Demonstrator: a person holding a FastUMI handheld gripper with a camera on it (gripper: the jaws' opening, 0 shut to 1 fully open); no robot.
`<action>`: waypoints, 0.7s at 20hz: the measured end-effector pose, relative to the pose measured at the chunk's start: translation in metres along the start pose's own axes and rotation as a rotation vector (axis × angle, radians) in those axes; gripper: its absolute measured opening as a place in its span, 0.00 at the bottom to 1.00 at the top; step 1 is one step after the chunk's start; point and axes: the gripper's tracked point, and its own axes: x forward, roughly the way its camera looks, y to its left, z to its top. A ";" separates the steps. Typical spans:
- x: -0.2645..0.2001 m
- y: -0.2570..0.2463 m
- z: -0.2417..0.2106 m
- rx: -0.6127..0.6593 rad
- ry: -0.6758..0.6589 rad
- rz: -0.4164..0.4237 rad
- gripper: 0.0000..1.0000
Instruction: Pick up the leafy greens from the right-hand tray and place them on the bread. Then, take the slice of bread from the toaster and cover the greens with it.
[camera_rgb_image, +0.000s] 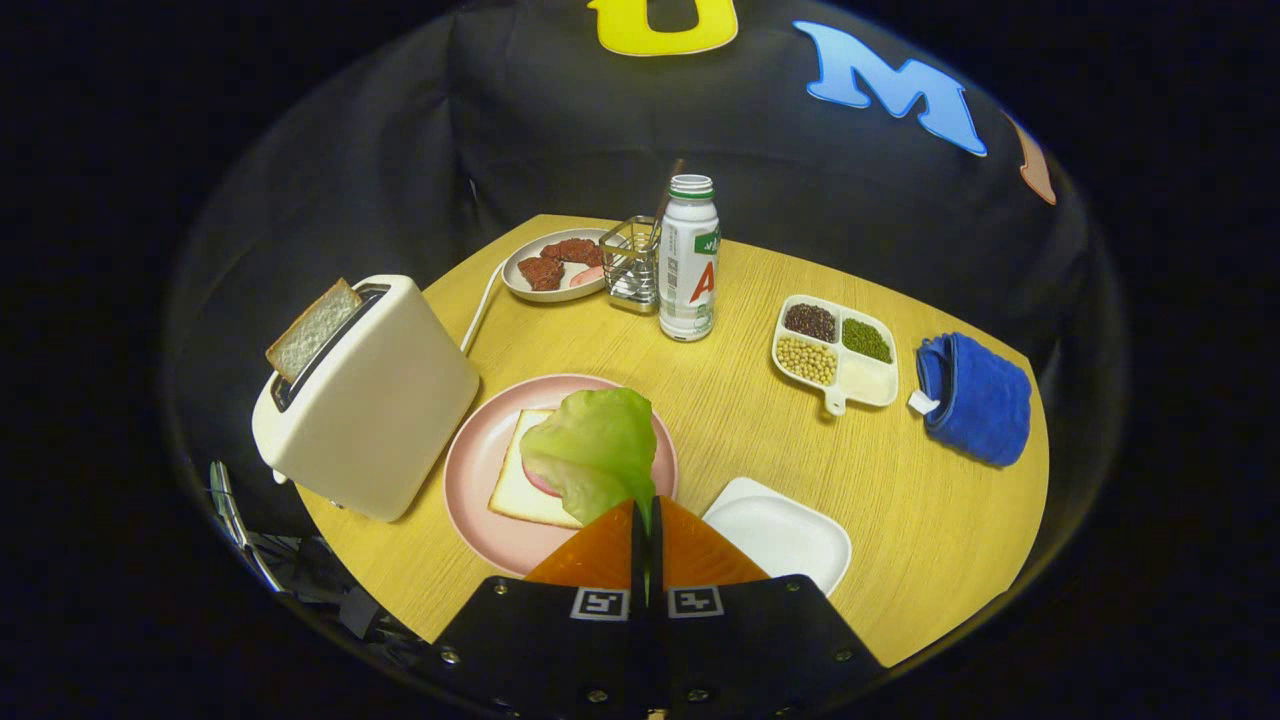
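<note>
Between the 2 fingers of the gripper (646, 520) the lower edge of the greens (595, 450) is pinched; the fingers are pressed almost together, with only a thin slit between them, and the leaf stands up just ahead of the tips. Under the leaf lies a bread slice (525, 480) on a pink plate (480, 470), directly ahead of the fingers. The leaf hides part of the slice, and a small pink piece shows under it. I cannot tell if the leaf already touches the bread.

Ahead and to the left stands the toaster (370, 395), near the plate's rim, with 1 toast (312, 328) sticking up from its slot. Its cord (482, 305) runs over the table (740, 420) toward a far dish (560, 265) with dark red pieces. Beside this dish are a wire rack (632, 265) and a bottle (689, 258), both well beyond the plate.

Just right of the fingers lies a white tray (785, 535), close to the plate. Farther ahead on the right is a dish of 4 compartments (835, 352), 3 of them holding beans or grains, and beyond it a blue cloth (975, 398) near the table edge. Between plate, bottle and the compartment dish the wood is free.
</note>
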 end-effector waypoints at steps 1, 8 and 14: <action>0.007 -0.001 0.007 -0.016 -0.009 -0.026 0.00; 0.050 0.043 0.008 -0.057 0.037 0.004 0.01; 0.064 0.076 -0.007 -0.063 0.077 0.060 0.07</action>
